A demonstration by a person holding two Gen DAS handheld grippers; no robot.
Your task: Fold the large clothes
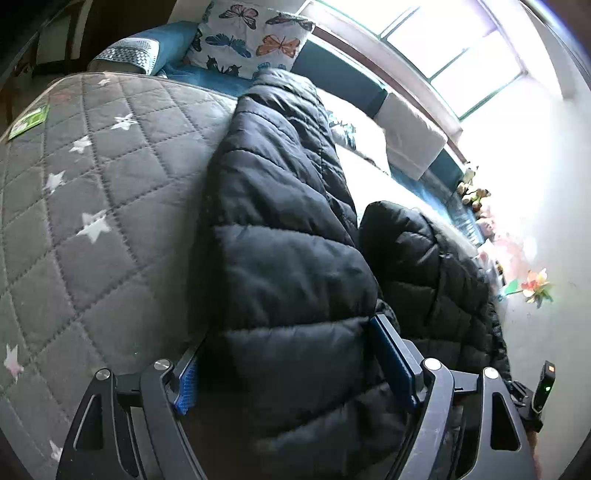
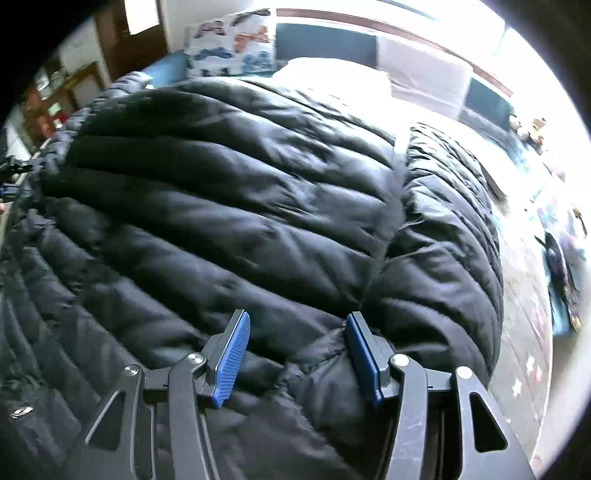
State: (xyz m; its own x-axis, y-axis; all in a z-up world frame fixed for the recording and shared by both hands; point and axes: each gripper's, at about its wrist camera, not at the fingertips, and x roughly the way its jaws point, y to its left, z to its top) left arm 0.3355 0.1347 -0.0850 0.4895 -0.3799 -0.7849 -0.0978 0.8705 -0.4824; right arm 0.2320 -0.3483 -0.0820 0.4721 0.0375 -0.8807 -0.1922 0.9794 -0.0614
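Only the left wrist view shows the grey quilted bedspread with its white stars, and the butterfly-print pillow sharp against the blue bedding; in the right wrist view that pillow is a blur and the bedspread only a strip at the right. The black puffer jacket lies on the bed, running as a long padded ridge away from the left gripper, whose blue-padded fingers stand on either side of a thick fold of it, pinching the bulk between them. A second dark mound of the jacket sits just to the right. In the right wrist view the jacket fills nearly everything, its shiny, stitched channels curving across; the right gripper has its ribbed blue pads spread, with jacket fabric bulging between them, pressed by neither pad as far as shows. The window glare washes out the upper right of both views, and small things along the sill are too blurred to make out.
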